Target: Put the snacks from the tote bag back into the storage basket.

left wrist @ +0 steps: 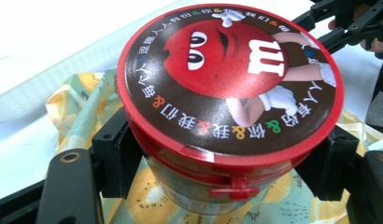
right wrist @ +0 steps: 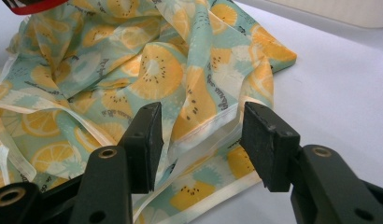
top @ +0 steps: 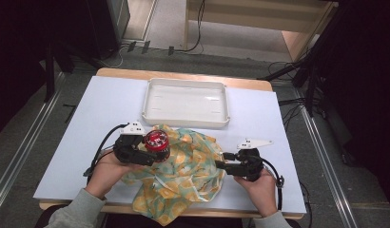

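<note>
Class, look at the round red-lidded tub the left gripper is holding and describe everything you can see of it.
The tub is a small round container with a clear body and a glossy red-rimmed lid. The lid shows a red cartoon candy figure on brown, ringed by coloured characters, and a red tab at the front looks shut. The tub stands upright, clamped at its sides just under the lid by the left gripper, above the fruit-print cloth, near the white tray.

jar [top: 157,142] on cloth [top: 183,175], tray [top: 186,118] behind

Dim room, grey floor [top: 22,142], cables [top: 288,102]
</note>
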Demonstrator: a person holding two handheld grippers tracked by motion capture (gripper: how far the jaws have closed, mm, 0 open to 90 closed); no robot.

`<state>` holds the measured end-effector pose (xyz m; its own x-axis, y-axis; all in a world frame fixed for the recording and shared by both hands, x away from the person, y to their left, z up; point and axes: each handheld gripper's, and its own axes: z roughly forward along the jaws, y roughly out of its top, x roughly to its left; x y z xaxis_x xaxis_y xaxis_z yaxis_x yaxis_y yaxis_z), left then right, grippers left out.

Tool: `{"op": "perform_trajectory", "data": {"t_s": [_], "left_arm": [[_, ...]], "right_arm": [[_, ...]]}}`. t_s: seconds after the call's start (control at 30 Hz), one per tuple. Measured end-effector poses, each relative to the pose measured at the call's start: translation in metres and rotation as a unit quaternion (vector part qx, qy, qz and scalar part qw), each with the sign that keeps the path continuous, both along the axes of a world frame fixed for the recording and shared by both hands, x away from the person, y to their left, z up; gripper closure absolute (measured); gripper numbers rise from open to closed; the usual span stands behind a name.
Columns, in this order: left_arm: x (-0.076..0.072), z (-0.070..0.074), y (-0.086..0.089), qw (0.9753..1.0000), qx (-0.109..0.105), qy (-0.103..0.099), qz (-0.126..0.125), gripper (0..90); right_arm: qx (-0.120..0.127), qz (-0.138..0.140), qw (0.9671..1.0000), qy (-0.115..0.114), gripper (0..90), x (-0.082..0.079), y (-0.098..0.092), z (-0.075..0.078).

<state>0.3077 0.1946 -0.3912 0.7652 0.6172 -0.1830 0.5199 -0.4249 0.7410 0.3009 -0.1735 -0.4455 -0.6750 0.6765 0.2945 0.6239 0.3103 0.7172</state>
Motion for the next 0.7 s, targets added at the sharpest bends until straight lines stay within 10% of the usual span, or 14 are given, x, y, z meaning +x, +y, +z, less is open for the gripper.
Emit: {"op": "perform_trajectory", "data": {"t_s": [0.7], "left_arm": [[0.018, 0.016, 0.009, 0.9995, 0.003, -0.01, 0.028, 26.4]], "right_arm": [[0.001, -0.001, 1.0, 0.001, 49.3, -0.001, 0.0, 0.0]]}}
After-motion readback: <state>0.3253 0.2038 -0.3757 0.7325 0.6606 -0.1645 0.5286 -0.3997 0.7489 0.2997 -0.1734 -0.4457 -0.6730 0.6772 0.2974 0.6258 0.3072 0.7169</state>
